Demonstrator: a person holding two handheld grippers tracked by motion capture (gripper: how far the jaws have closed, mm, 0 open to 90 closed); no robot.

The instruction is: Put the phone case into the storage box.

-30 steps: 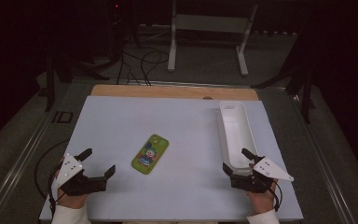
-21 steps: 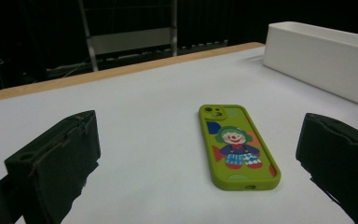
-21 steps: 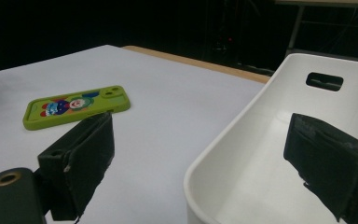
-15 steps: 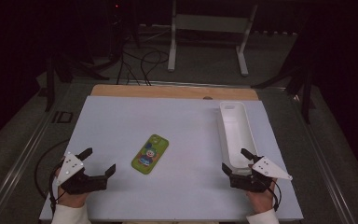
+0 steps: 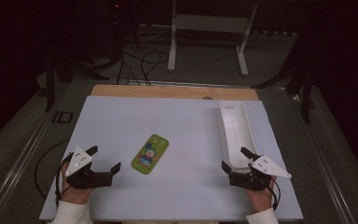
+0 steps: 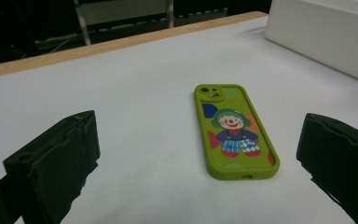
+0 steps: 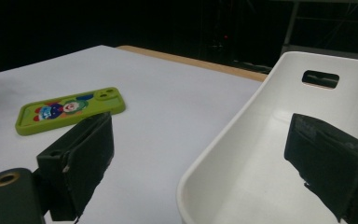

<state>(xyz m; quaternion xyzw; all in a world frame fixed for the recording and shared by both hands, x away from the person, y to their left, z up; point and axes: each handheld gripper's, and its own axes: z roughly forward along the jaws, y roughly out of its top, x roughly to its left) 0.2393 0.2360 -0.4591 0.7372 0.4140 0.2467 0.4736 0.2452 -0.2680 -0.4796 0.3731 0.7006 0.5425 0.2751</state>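
A green phone case with a clown picture (image 5: 150, 153) lies flat near the middle of the white table top (image 5: 177, 121). The same phone case (image 6: 233, 130) lies just ahead of my left gripper (image 6: 200, 158), whose jaws stand wide apart with nothing between them. My left gripper (image 5: 103, 159) rests at the front left, a short way left of the case. My right gripper (image 5: 235, 158) is open at the front right, at the near end of a long white tray (image 5: 235, 133). The empty tray (image 7: 270, 154) lies partly between its jaws; the phone case (image 7: 70, 110) is off to the left.
A wooden strip (image 5: 172, 92) runs along the table's far edge. Beyond it stand a metal stand (image 5: 209, 42) and cables (image 5: 140, 60) on a dark floor. The tray has a handle slot (image 7: 320, 78) at its far end.
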